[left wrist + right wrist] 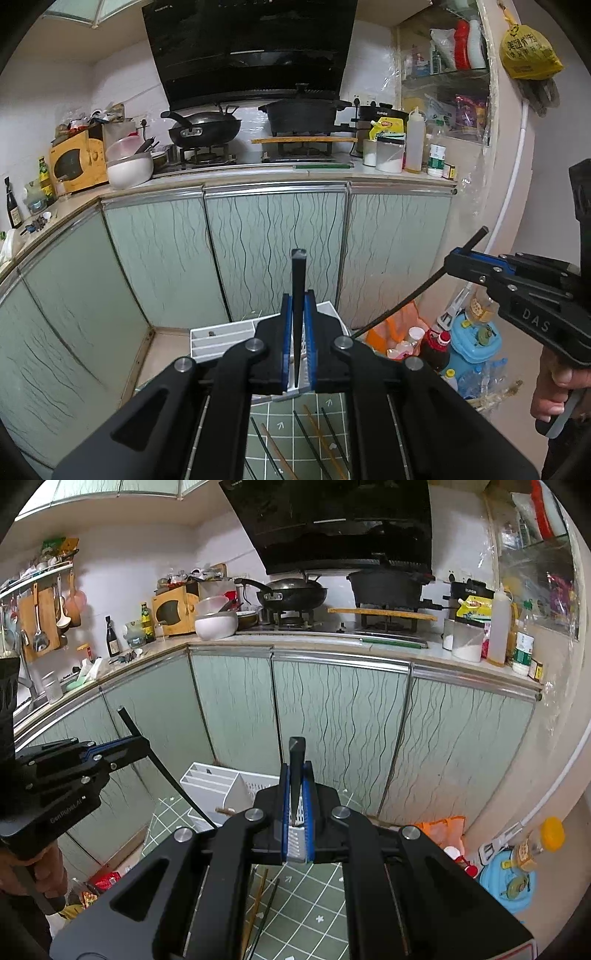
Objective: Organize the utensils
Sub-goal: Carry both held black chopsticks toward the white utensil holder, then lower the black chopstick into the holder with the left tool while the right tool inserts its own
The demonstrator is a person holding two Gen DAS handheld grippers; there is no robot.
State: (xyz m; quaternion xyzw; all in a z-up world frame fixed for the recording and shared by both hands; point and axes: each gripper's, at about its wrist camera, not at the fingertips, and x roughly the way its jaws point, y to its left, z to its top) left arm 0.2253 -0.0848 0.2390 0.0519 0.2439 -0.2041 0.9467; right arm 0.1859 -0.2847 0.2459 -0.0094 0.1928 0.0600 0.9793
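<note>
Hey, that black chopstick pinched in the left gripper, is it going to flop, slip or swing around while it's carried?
Probably stiff: the black chopstick stands straight above the left gripper. It may pivot, since only a short stretch is pinched. It looks thin and smooth, so likely light and a little slippery.

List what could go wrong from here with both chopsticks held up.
1. Each claw, left and right, pinches one black chopstick near its thick end; the long free length could swing and miss the white utensil holder.
2. The two sticks hang close together and may knock.
3. Loose chopsticks on the green mat could be swept off by a low pass.
</note>
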